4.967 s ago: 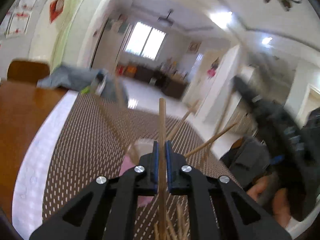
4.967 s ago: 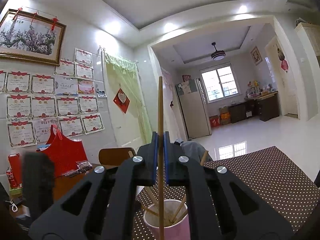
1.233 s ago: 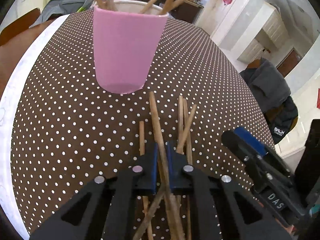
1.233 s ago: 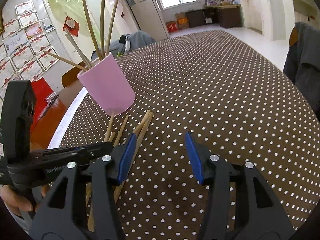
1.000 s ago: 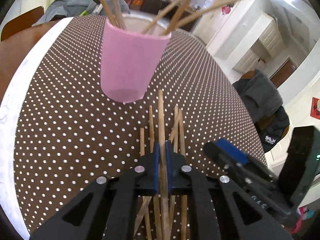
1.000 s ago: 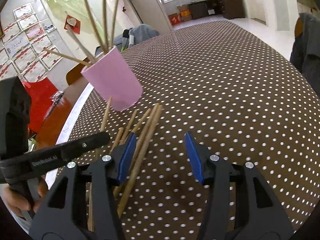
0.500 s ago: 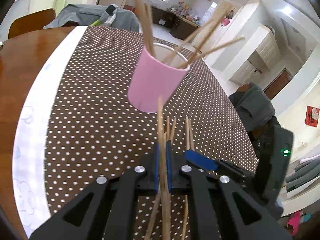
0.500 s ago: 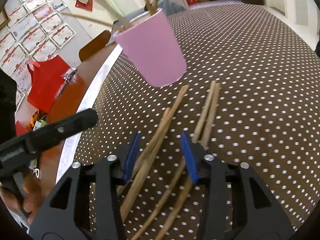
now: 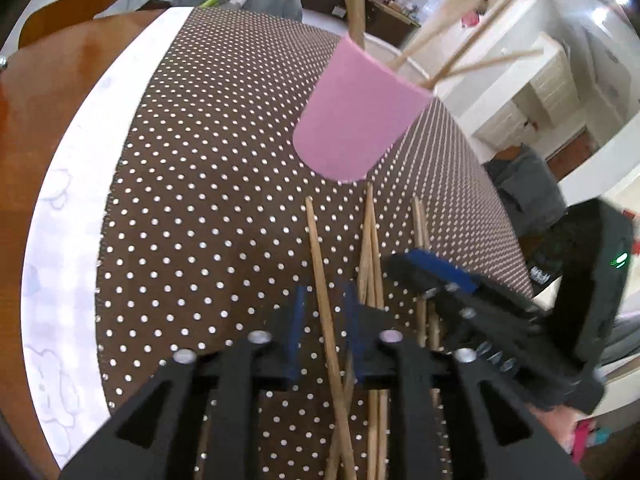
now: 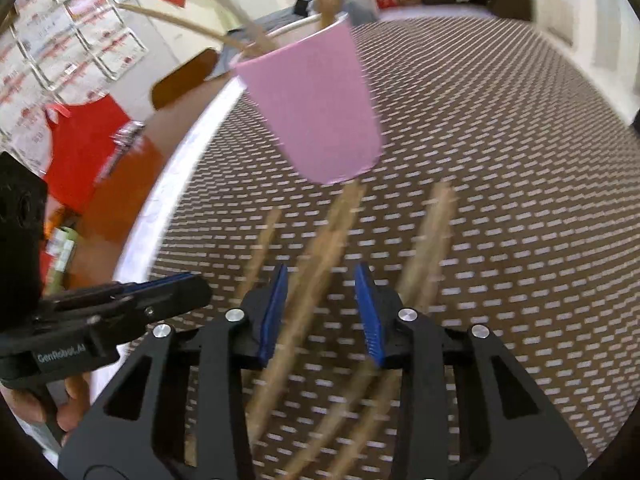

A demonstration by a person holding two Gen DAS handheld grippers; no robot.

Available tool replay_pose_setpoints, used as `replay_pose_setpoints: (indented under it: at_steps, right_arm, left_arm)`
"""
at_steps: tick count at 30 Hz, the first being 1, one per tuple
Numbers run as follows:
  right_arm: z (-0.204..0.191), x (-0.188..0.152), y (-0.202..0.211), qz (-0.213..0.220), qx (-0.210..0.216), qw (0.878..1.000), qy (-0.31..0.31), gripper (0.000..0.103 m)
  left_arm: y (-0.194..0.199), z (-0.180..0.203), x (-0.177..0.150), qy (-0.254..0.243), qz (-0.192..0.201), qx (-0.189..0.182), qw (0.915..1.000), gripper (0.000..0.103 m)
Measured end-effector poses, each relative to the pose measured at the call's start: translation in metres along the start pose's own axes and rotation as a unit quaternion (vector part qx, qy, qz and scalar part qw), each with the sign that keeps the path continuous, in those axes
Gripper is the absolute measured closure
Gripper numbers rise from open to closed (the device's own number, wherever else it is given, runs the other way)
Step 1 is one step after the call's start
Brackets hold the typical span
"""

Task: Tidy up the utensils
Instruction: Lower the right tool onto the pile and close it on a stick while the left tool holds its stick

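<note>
My left gripper point(image 9: 322, 334) jaws have just opened, narrow, one chopstick point(image 9: 320, 264) loose between them; right gripper point(image 10: 322, 312) jaws, closing, straddle sticks point(image 10: 316, 252) below the cup point(image 10: 316, 104).

Left gripper point(image 9: 322, 332) angled down toward the table, blue pads a little apart after just opening, one wooden chopstick point(image 9: 326, 320) lying loose in the gap, not pressed. Right gripper point(image 10: 320, 312) also tilted downward, jaws just narrowed but parted, chopsticks passing under and between them without contact from the pads. Each gripper visible in the other's view, close side by side. Fingers point(image 10: 74, 396) of a hand wrapped around the left gripper's handle.
</note>
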State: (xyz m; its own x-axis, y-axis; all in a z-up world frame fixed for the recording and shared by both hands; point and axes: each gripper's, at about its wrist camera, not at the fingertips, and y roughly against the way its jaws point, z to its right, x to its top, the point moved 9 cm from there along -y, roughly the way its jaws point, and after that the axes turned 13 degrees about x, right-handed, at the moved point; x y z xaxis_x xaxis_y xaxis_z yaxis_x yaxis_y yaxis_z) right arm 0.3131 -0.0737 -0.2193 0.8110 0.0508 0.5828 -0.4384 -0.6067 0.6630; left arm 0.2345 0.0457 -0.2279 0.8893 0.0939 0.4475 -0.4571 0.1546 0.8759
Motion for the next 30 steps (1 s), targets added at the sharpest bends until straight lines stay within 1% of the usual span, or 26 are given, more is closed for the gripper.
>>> replay_pose_setpoints:
  at_steps: [3, 5, 6, 8, 9, 14, 16, 20, 21, 23, 24, 25, 27, 28, 30]
  right_arm:
    - [0.021, -0.001, 0.016, 0.001, -0.044, 0.999, 0.004, 0.068]
    - [0.032, -0.004, 0.022, -0.003, -0.065, 0.998, 0.007, 0.068]
    - [0.038, -0.007, 0.024, -0.009, -0.07, 0.997, 0.008, 0.068]
    - [0.041, -0.012, 0.023, -0.019, -0.071, 0.997, 0.009, 0.068]
    - [0.044, -0.015, 0.022, -0.024, -0.072, 0.997, 0.011, 0.068]
    - [0.04, -0.013, 0.016, -0.032, -0.081, 0.996, 0.029, 0.068]
    - [0.036, -0.013, 0.012, -0.04, -0.088, 0.995, 0.038, 0.068]
    - [0.026, -0.008, -0.001, -0.058, -0.114, 0.989, 0.07, 0.068]
    - [0.025, -0.008, -0.003, -0.063, -0.116, 0.988, 0.077, 0.068]
    - [0.024, -0.008, -0.006, -0.078, -0.111, 0.987, 0.087, 0.069]
    - [0.023, -0.008, -0.007, -0.084, -0.109, 0.986, 0.089, 0.072]
    - [0.023, -0.006, -0.009, -0.093, -0.108, 0.986, 0.09, 0.073]
    - [0.028, -0.004, -0.008, -0.11, -0.103, 0.985, 0.088, 0.081]
    - [0.03, -0.002, -0.007, -0.118, -0.098, 0.984, 0.085, 0.081]
    - [0.036, 0.002, -0.006, -0.129, -0.09, 0.984, 0.08, 0.085]
  left_arm:
    - [-0.011, 0.007, -0.005, -0.017, -0.011, 0.017, 0.9996, 0.081]
    - [-0.016, 0.008, -0.006, -0.032, -0.009, 0.044, 0.9985, 0.081]
    - [-0.019, 0.008, -0.007, -0.033, -0.011, 0.053, 0.998, 0.081]
    - [-0.02, 0.007, -0.006, -0.034, -0.008, 0.055, 0.9979, 0.081]
    - [-0.02, 0.005, -0.005, -0.036, -0.005, 0.064, 0.9973, 0.081]
    - [-0.02, 0.003, -0.002, -0.041, -0.006, 0.068, 0.9968, 0.081]
    - [-0.024, -0.003, 0.006, -0.046, -0.005, 0.069, 0.9965, 0.081]
    - [-0.028, -0.001, 0.016, -0.06, 0.0, 0.092, 0.994, 0.081]
    - [-0.029, 0.001, 0.018, -0.069, 0.002, 0.1, 0.9926, 0.082]
    - [-0.033, 0.006, 0.022, -0.083, 0.007, 0.121, 0.9892, 0.09]
    - [-0.034, 0.005, 0.023, -0.085, 0.008, 0.127, 0.9882, 0.095]
    - [-0.035, 0.005, 0.026, -0.084, 0.007, 0.126, 0.9884, 0.095]
    - [-0.036, 0.005, 0.029, -0.081, 0.007, 0.123, 0.989, 0.095]
    - [-0.035, 0.0, 0.028, -0.081, 0.008, 0.123, 0.989, 0.095]
    - [-0.035, -0.003, 0.029, -0.084, 0.01, 0.128, 0.9882, 0.096]
